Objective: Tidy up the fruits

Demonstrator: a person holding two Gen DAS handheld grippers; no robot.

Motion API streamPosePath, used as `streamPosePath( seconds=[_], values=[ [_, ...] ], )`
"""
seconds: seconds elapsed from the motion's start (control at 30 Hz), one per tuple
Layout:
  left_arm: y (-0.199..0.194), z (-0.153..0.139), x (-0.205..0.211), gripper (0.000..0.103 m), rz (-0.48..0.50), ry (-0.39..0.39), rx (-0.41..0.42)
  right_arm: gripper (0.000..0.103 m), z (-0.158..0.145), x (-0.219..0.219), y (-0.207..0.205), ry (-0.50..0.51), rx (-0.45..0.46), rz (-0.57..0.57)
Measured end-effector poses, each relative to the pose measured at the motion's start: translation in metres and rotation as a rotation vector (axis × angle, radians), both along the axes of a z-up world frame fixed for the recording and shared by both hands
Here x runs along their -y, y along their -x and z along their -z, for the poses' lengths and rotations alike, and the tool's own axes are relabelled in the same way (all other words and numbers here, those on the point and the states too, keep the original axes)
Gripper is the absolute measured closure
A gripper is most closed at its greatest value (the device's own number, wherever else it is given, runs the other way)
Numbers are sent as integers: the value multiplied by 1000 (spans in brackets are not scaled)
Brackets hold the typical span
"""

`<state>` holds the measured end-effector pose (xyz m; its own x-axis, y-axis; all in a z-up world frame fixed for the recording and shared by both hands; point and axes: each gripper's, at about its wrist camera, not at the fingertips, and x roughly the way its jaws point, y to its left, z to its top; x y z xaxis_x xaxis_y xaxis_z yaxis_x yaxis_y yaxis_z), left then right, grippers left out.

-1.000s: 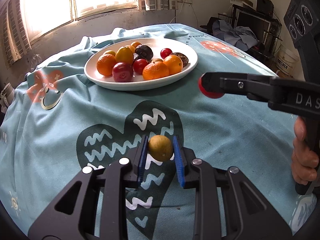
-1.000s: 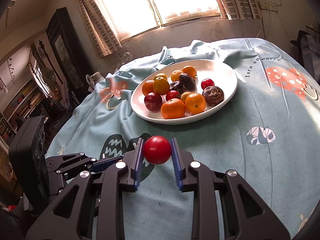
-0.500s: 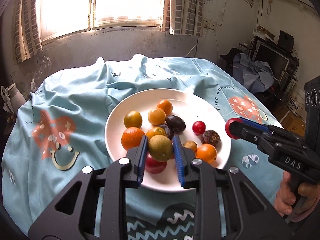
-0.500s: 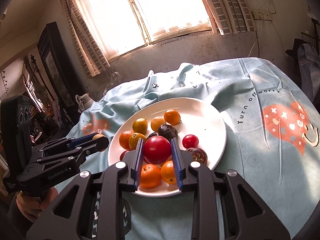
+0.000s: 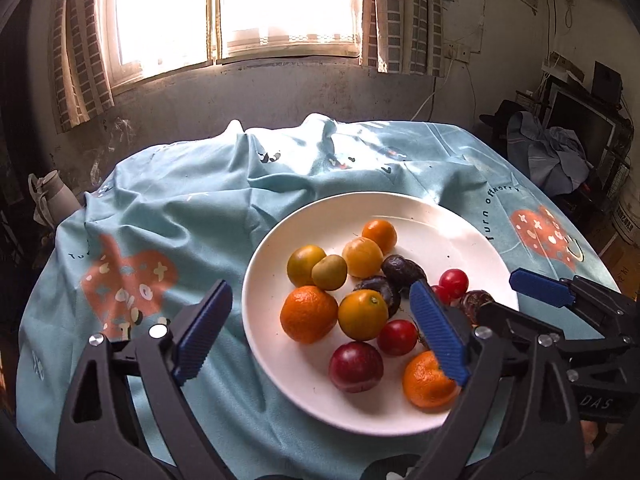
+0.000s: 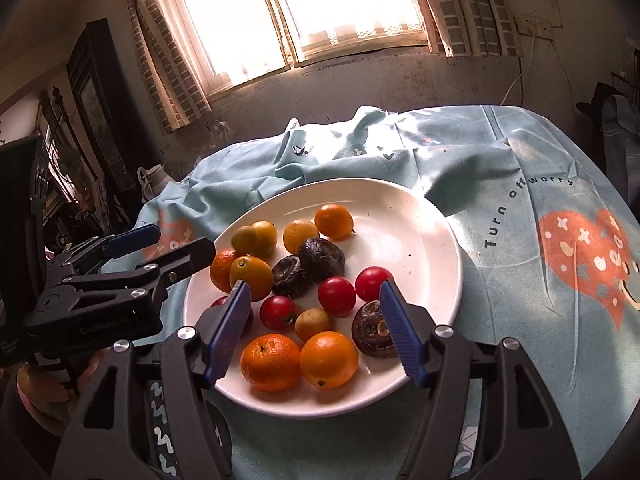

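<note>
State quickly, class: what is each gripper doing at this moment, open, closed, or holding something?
Left gripper: open, jaws just opened, nothing between them.
Right gripper: open, jaws just opened, holding nothing.

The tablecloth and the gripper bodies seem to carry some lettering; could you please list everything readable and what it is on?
"Turn off worry": printed on the tablecloth, beside the red heart, with little or no gap between "off" and "worry".
"DAS": on the right gripper body, seen from the left wrist.
Embossed lettering on the left gripper body: too faint to read.
Tablecloth print by the other heart: unreadable.

Lived-in home room, curtained window, printed tablecloth, heaped clothes
</note>
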<state>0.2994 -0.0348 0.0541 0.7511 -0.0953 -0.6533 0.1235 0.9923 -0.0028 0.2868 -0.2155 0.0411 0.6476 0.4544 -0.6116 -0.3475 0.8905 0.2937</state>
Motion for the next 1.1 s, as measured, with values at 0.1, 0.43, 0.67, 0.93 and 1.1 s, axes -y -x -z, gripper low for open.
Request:
streamPosePath(
  seconds=[0.1, 0.43, 0.67, 0.93, 1.1],
  values=[
    [33, -12, -4, 5, 7, 8, 8, 27, -16, 2, 28, 12, 31, 1],
    [155, -4, -32, 2, -43, 13, 25, 1, -22, 11, 142, 85, 141, -35],
    [191, 25, -36, 2, -78, -42, 20, 1, 19, 20, 167, 185, 91, -64],
    [199, 33, -37, 2, -86, -59, 19, 1, 18, 17, 178, 192, 127, -69],
    [201, 32, -37, 2, -85, -55, 20, 1, 18, 16, 178, 199, 129, -72]
  ],
)
